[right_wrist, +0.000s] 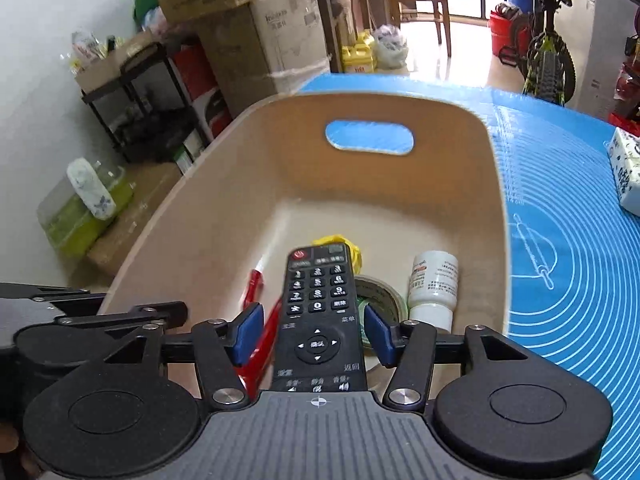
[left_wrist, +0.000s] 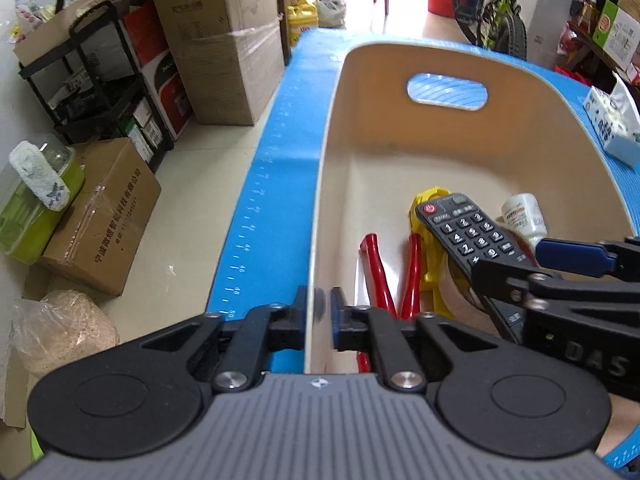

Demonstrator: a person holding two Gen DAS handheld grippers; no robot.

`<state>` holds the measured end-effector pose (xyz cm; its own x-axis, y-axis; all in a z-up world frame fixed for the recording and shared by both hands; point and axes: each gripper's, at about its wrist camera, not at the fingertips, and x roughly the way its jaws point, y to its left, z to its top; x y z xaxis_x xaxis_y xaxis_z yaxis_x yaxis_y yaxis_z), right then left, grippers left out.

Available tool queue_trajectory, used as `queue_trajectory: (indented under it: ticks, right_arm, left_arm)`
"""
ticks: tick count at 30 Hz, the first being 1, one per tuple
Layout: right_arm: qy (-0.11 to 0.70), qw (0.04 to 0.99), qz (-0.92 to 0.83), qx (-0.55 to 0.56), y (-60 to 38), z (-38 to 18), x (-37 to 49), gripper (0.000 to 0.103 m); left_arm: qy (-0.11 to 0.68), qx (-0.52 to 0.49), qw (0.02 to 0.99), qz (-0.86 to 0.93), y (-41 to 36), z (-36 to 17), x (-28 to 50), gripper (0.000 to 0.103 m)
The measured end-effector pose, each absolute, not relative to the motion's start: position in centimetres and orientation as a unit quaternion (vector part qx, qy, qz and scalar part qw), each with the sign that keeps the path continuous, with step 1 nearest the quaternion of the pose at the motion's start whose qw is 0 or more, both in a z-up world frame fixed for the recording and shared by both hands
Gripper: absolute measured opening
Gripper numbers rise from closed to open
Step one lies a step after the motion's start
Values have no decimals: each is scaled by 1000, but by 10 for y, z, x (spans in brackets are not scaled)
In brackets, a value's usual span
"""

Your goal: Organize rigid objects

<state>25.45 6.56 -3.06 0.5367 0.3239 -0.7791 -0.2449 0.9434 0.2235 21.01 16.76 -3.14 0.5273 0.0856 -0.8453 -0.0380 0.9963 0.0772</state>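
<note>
Along the left edge of the counter (right_wrist: 560, 184), which a blue mat with printed rings covers, stands a beige plastic bin with a slot handle (right_wrist: 256, 148). The left gripper (left_wrist: 319, 312) has its fingers closed on the bin's near left wall, one finger outside and one inside. I judge that this hold is there to keep the bin from sliding while the other hand works above it.

The right gripper (right_wrist: 316, 332) reaches over the near rim of the bin with a black remote control with white number keys (right_wrist: 318, 312) between its blue fingers (right_wrist: 248, 332). In the right wrist view a small gap shows on each side of the remote, so the fingers look parted and not pressing it. Whether the remote is still supported by them or already free, I cannot tell. Its key side faces up and its red power button points toward the far wall with the handle, so it seems meant to go down flat and lengthwise.

On the bin floor already lie red-handled pliers (left_wrist: 390, 276), a yellow plastic piece (left_wrist: 426, 200), a roll of tape (right_wrist: 380, 296) and a white pill bottle on its side (right_wrist: 434, 284). The remote hangs over the pliers and the tape, and the bottle is just to its right. The far half of the floor is bare, which would give more room for it.
</note>
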Motion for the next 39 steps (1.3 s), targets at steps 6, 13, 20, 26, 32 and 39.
queue_trajectory:
  ticks: [6,13,20,26,32,39]
  right_arm:
    - [394,904,162,31,47,11,228,83]
    - [362,919,153,22,18,44,199,89]
    - [346,927,146,21,-6,62,162,92]
    - [343,928,142,34,-28,71,132,93]
    - [338,931,136,31,-47,78,104,93]
    - [331,935,128,23,-68,81,72,94]
  left_arm:
    - [442,15,895,56,165,-2,187,67]
    - [421,25,905,53,145,26,164,77]
    - [419,31,906,53,123,42,132,78]
    - [408,35,911,52,105,59,106,78]
    - [394,36,917,55,88,72,85,78]
    - [394,33,916,60,74,72,61,78]
